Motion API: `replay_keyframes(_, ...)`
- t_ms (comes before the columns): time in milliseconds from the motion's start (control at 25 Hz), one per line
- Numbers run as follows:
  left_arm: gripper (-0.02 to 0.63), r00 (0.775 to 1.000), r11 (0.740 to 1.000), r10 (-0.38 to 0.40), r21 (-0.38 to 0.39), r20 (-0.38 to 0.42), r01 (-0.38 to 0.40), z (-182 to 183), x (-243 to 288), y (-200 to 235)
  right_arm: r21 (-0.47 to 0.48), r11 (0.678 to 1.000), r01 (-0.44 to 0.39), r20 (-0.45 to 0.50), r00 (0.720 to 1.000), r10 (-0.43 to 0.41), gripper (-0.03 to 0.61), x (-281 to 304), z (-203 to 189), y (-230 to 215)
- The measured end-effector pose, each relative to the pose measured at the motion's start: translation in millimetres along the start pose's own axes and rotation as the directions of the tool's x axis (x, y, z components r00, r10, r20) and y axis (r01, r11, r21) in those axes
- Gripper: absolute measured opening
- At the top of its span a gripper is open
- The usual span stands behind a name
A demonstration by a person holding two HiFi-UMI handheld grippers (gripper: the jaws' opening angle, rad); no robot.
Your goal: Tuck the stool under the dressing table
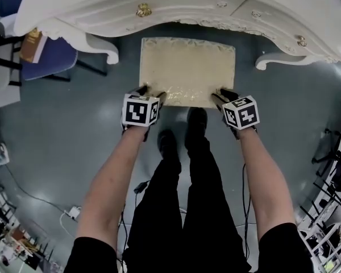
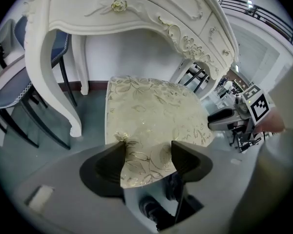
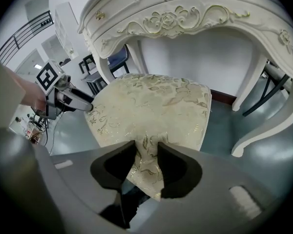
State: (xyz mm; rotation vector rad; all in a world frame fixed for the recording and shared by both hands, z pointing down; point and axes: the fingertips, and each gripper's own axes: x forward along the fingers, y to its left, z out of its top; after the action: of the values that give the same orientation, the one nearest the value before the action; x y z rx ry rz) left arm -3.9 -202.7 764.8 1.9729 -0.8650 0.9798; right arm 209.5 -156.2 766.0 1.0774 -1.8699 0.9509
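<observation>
**Stool at the desk's front, tongs on both near corners**

We see the white desk [image 1: 176, 4] across the top, its curved front legs [image 1: 105, 51] on either side of the gap. The cream stool [image 1: 187, 67] stands on the grey floor [image 1: 57, 129] between those legs, its far edge just at the desk's carved front. A blue chair [image 1: 48, 58] sits beside the left leg, apart from the stool. Our left tongs [image 1: 152, 93] clamp the stool's near left corner. Our right tongs [image 1: 222, 95] pinch its near right corner.

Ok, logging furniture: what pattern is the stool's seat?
Cream with gold leaves; the stool seat shows best in the left gripper view.
</observation>
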Motion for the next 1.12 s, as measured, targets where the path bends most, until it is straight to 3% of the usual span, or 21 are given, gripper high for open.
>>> replay_keyframes(320, 0.304, 0.997, 1.0, 0.0, 0.014, 0.081, -0.001, 59, 14, 11, -0.044, 0.998, 0.036, 0.101, 0.994, -0.031, 0.15, 8, 50, -40)
replay_keyframes(480, 0.301, 0.997, 1.0, 0.003, 0.0, 0.083, -0.003, 78, 22, 10, -0.085, 0.995, 0.054, 0.124, 0.991, -0.043, 0.15, 11, 70, -60)
replay_keyframes(680, 0.287, 0.996, 1.0, -0.016, -0.004, 0.093, 0.016, 101, 33, 4, -0.088, 0.984, 0.152, 0.174, 0.975, -0.135, 0.15, 1, 94, -87)
replay_keyframes(880, 0.284, 0.994, 1.0, 0.007, -0.011, 0.113, -0.006, 120, 44, -4, -0.018, 0.99, 0.137, 0.188, 0.973, -0.131, 0.153, -13, 81, -81)
replay_keyframes(1120, 0.284, 0.994, 0.999, -0.034, 0.004, 0.105, 0.034, 143, 62, -9, -0.166, 0.957, 0.237, 0.128, 0.968, -0.217, 0.123, 2, 72, -103)
